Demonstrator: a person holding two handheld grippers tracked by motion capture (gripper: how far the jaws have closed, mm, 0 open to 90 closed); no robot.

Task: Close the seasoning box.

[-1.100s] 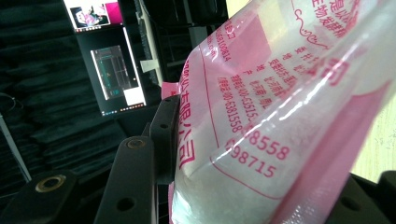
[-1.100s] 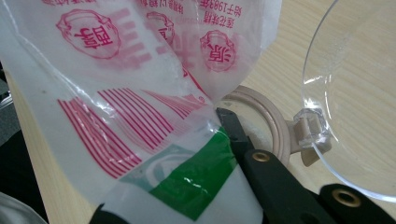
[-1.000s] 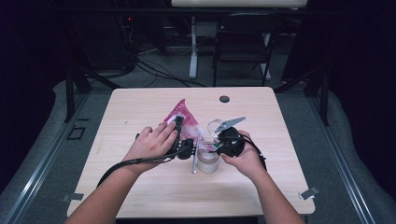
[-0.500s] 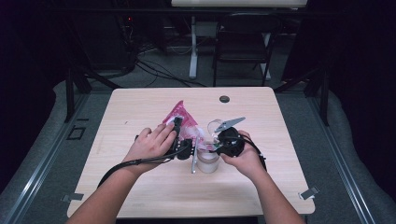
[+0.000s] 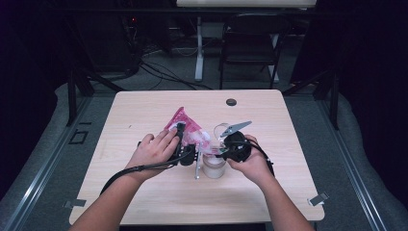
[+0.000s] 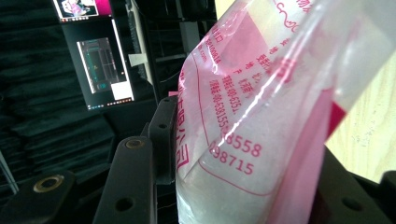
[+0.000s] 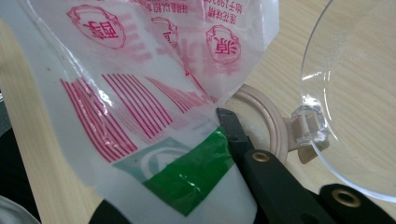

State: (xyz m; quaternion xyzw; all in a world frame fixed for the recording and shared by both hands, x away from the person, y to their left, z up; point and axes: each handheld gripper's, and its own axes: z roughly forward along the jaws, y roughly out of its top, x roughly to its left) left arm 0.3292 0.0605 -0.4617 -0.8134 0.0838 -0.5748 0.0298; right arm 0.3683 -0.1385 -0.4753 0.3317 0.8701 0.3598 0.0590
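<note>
Now | both tools clamp bag | jar under | table edges far

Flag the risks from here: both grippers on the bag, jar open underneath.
1. The pink-printed bag is thin film clamped by the left gripper and the right gripper; pulling them apart might tear it.
2. The bag's corner sits beside the jar rim in the right gripper view, so the contents could miss and spill on the table.
3. The jar's open clear lid hangs close by; a nudge could tip the jar.
</note>
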